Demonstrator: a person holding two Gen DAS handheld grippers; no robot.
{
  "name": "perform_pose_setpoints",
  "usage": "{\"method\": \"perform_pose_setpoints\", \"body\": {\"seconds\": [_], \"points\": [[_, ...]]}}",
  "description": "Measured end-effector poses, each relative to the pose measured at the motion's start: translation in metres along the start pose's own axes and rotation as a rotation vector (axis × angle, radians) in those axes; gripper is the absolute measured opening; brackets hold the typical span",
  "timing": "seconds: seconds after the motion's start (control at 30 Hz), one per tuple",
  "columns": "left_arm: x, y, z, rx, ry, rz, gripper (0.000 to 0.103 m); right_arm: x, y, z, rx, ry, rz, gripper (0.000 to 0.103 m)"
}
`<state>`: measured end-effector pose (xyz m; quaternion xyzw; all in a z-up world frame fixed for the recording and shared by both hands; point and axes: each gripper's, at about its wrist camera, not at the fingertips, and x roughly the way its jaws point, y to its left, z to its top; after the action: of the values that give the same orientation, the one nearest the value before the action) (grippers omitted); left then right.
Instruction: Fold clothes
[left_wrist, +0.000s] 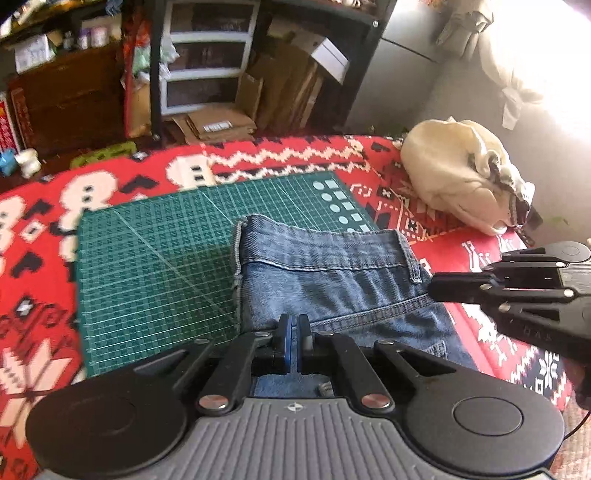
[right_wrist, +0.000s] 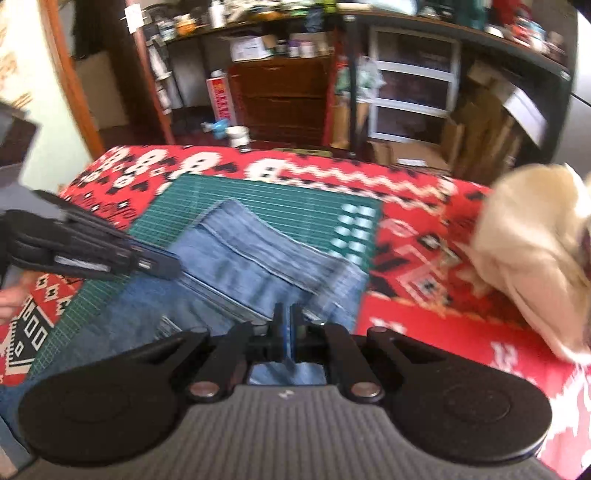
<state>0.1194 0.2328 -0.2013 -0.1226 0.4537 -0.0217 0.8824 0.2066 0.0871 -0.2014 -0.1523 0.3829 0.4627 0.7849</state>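
Mid-fold. Jeans (left_wrist: 332, 288) lie on green mat (left_wrist: 155, 258), table centre, partly folded. My left fingers (left_wrist: 294, 332) and right fingers (right_wrist: 287, 325) both clenched; can't tell if denim's pinched. Next: carry fold over, edges aligned.

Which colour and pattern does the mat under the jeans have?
The mat is dark green with a pale grid of lines; the left wrist view shows it best.
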Motion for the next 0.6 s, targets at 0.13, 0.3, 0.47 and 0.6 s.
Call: {"method": "perform_pose_setpoints", "body": {"seconds": [0.13, 0.3, 0.47, 0.6], "points": [[0.014, -0.003, 0.005, 0.007, 0.013, 0.014, 0.003, 0.031, 0.007, 0.009, 0.019, 0.043, 0.058, 0.002], [0.029, -0.005, 0.010, 0.030, 0.025, 0.020, 0.003, 0.051, 0.011, 0.015, -0.011, 0.054, 0.059, 0.000], [0.033, -0.004, 0.014, 0.024, 0.032, 0.000, 0.003, 0.053, 0.007, 0.020, -0.006, 0.057, 0.031, 0.000], [0.023, -0.002, 0.015, 0.015, 0.003, -0.010, 0.002, 0.042, -0.006, 0.022, 0.035, 0.042, -0.005, 0.000]]}}
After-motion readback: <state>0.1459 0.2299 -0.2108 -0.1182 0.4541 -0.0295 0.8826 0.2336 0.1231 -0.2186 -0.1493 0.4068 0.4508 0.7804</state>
